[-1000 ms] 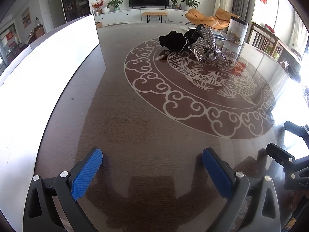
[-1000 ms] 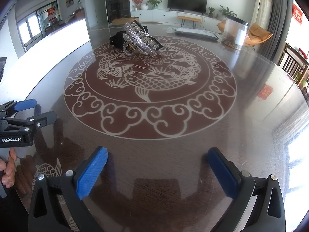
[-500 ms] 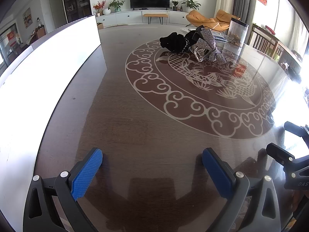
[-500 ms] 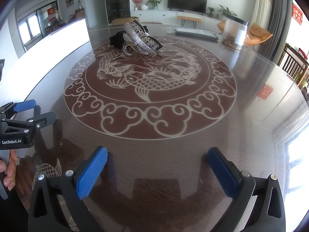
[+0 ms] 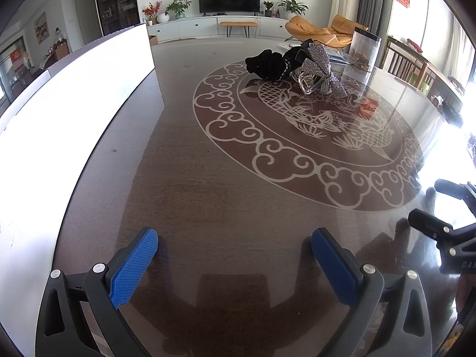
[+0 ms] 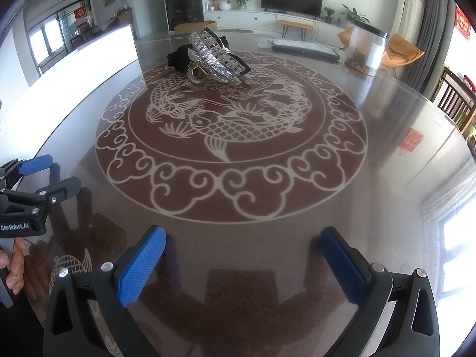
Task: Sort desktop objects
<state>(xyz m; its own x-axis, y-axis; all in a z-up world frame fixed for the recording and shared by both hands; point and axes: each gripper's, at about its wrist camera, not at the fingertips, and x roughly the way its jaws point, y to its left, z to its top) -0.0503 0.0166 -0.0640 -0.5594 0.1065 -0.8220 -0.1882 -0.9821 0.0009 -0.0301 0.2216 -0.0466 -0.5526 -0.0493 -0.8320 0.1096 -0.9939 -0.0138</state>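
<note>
Hovering low over the dark glossy bench [image 5: 208, 196], I've got both sets of fingers spread wide apart with nothing between them: left gripper [image 5: 235, 250] and right gripper [image 6: 242, 248], blue pads facing each other over bare tabletop. Far ahead, at the back edge of the round fish-and-cloud inlay [image 6: 232, 131], sits the little heap to sort: a black fabric piece [image 5: 269, 65], a rhinestone bow clip [image 5: 319, 70] and a clear hair claw [image 5: 306, 81], all touching one another. From my right side the sparkly bow clip [image 6: 212, 59] lies with its long axis slanting from upper left down to lower right, its lower end pointing toward the inlay's middle; the black fabric [image 6: 178, 58] peeks out behind it on the left. A clear jar [image 6: 367, 49] stands well apart to the right of the heap. Against half a second ago, almost nothing differs: the heap lies the same way, my fingers hold the same wide spread, and the left view has only crept slightly nearer the pile.
</note>
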